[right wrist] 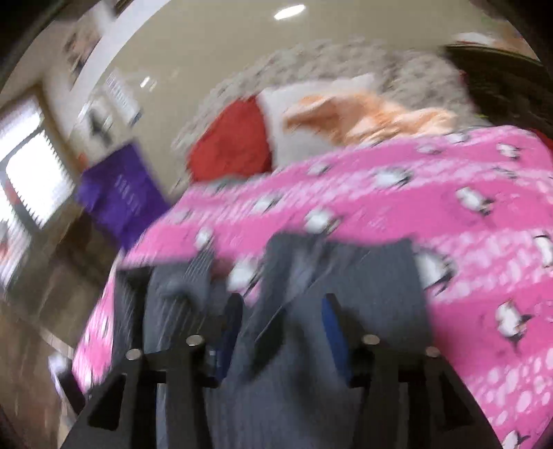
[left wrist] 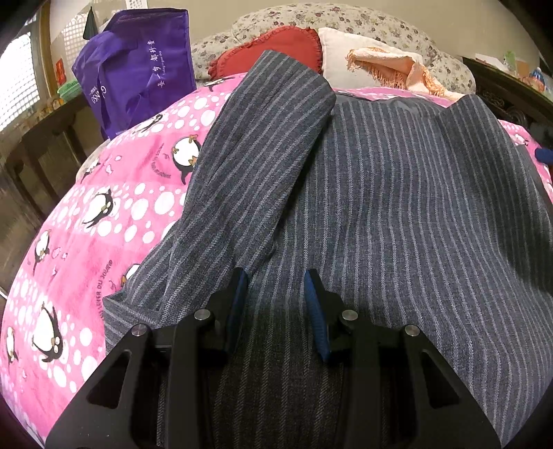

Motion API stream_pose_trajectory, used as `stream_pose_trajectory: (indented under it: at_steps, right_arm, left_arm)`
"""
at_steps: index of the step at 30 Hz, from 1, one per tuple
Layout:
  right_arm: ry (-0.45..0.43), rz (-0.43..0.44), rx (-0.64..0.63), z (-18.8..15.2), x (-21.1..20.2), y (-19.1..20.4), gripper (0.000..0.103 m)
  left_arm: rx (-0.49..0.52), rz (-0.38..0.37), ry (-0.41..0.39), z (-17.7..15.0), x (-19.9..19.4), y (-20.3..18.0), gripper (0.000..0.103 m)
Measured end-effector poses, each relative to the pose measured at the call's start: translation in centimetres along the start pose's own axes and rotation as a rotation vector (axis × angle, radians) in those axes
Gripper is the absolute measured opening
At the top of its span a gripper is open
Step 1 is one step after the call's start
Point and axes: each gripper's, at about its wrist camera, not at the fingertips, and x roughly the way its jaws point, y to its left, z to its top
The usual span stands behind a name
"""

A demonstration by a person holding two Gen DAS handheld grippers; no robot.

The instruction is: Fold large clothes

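Observation:
A grey pinstriped jacket (left wrist: 397, 207) lies spread on a pink penguin bedspread (left wrist: 103, 214). One sleeve (left wrist: 262, 145) is folded up across its left side. My left gripper (left wrist: 276, 288) hovers low over the near part of the jacket. It is open, and only flat cloth shows in the gap between its blue pads. The right wrist view is blurred by motion. There my right gripper (right wrist: 281, 309) stands open over a bunched edge of the same grey jacket (right wrist: 345, 276), with cloth lying between its fingers.
A purple tote bag (left wrist: 138, 76) stands at the bed's far left corner. At the head lie a red cushion (left wrist: 283, 45), a peach fringed cloth (left wrist: 390, 65) and floral pillows (left wrist: 345, 20). Dark wooden furniture (left wrist: 41, 155) lines the left side.

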Motion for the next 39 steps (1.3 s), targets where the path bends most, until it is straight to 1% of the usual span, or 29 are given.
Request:
stream_pose_trajectory:
  at_steps: [1,4,5,6,7,8,9,11,13,16,19,20,21,22,23,25,26,27,28,29,30,31,33,34,35,36,37,38,39]
  right_arm:
    - [0.038,0.004,-0.065,-0.7,0.8,1.3,0.046]
    - [0.119,-0.001,-0.153,-1.6,3.5,3.0,0.046]
    - [0.14,-0.014,-0.182,-1.9,4.3,3.4,0.039]
    - [0.144,-0.05,-0.214,-2.2,4.8,3.6,0.011]
    - [0.143,-0.066,-0.228,-2.3,4.9,3.7,0.004]
    - [0.123,-0.115,-0.229,-2.1,4.8,3.6,0.004]
    - [0.088,-0.146,-0.212,-1.6,4.5,3.3,0.004]
    - [0.014,-0.166,-0.15,-0.1,3.9,2.3,0.004]
    - [-0.026,-0.164,-0.079,1.7,3.7,0.8,0.004]
    - [-0.032,-0.193,-0.038,3.1,5.0,-0.4,0.004]
    - [0.018,-0.258,-0.028,3.2,7.0,-0.9,0.004]
    - [0.022,-0.267,-0.001,3.0,6.9,-1.3,0.004]
    - [0.009,-0.25,0.019,3.1,6.6,-1.4,0.008]
    - [-0.007,-0.216,0.045,2.9,5.8,-1.5,0.009]
    - [-0.027,-0.188,0.068,2.8,4.3,-1.5,0.011]
    - [-0.072,-0.162,0.059,2.5,1.9,-1.1,0.014]
    - [-0.104,-0.149,0.037,2.1,0.1,-0.5,0.02]
    - [-0.123,-0.144,0.019,1.6,-1.3,-0.1,0.029]
    - [-0.143,-0.14,-0.01,0.7,-3.1,0.5,0.033]
    - [-0.143,-0.145,-0.022,-0.1,-4.0,0.8,0.036]
    - [-0.131,-0.155,-0.031,-1.1,-4.6,1.1,0.036]
    - [-0.092,-0.159,-0.055,-3.1,-5.1,1.5,0.036]
    - [-0.017,-0.162,-0.091,-6.1,-4.6,1.6,0.036]
    - [0.049,-0.221,-0.125,-8.2,-3.5,1.3,0.036]
    - [0.119,-0.293,-0.128,-9.6,-2.2,0.5,0.036]
    - [0.173,-0.332,-0.11,-10.5,-1.4,-0.6,0.036]
    - [0.206,-0.337,-0.059,-11.2,-1.1,-1.8,0.036]
    - [0.157,-0.31,0.012,-11.1,-2.6,-2.4,0.036]
    - [0.13,-0.322,0.034,-10.9,-4.0,-2.3,0.036]
  left_arm:
    - [-0.002,-0.002,0.0,0.0,0.0,0.0,0.035]
    - [-0.001,0.0,0.0,0.0,0.0,0.0,0.035]
    - [-0.001,0.0,0.0,0.0,0.0,0.0,0.035]
    - [-0.002,-0.001,0.0,0.0,0.0,0.0,0.035]
    - [-0.004,-0.003,0.0,0.0,0.0,0.0,0.035]
    - [-0.005,-0.004,0.0,0.0,-0.1,0.1,0.035]
    - [-0.006,-0.004,0.0,0.0,-0.1,0.1,0.035]
    - [-0.007,-0.004,0.0,0.0,-0.1,0.1,0.035]
    - [-0.009,-0.005,0.0,0.0,-0.1,0.1,0.035]
    - [-0.007,-0.003,0.0,0.0,-0.1,0.1,0.035]
    - [-0.008,-0.003,0.0,0.0,-0.1,0.1,0.035]
    - [-0.007,-0.002,0.0,0.0,-0.1,0.1,0.035]
    - [-0.007,-0.002,0.001,0.0,-0.1,0.1,0.035]
    - [-0.007,-0.002,0.001,0.0,-0.1,0.1,0.035]
    - [-0.007,-0.002,0.0,0.0,-0.1,0.1,0.035]
    - [-0.006,-0.001,0.0,0.0,-0.1,0.1,0.035]
    - [-0.005,0.001,0.0,0.0,0.0,0.1,0.035]
    - [-0.004,0.002,0.0,0.0,0.0,0.1,0.035]
    - [-0.004,0.004,0.0,0.0,0.0,0.1,0.035]
    - [-0.003,0.005,0.0,0.0,0.0,0.0,0.035]
    - [-0.002,0.007,0.0,0.0,0.0,0.1,0.035]
    - [-0.001,0.009,0.0,0.0,0.0,0.0,0.035]
    - [-0.001,0.009,0.0,0.0,0.0,-0.1,0.035]
    - [-0.001,0.008,0.0,-0.1,0.0,-0.1,0.035]
    - [0.0,0.008,0.002,-0.1,-0.1,-0.1,0.035]
    - [0.003,0.009,0.004,0.0,-0.1,-0.2,0.035]
    - [0.019,0.004,0.015,0.0,-0.4,-0.2,0.035]
    - [0.038,-0.006,0.036,0.0,-0.9,-0.1,0.035]
    - [0.04,-0.016,0.041,-0.1,-1.9,0.1,0.034]
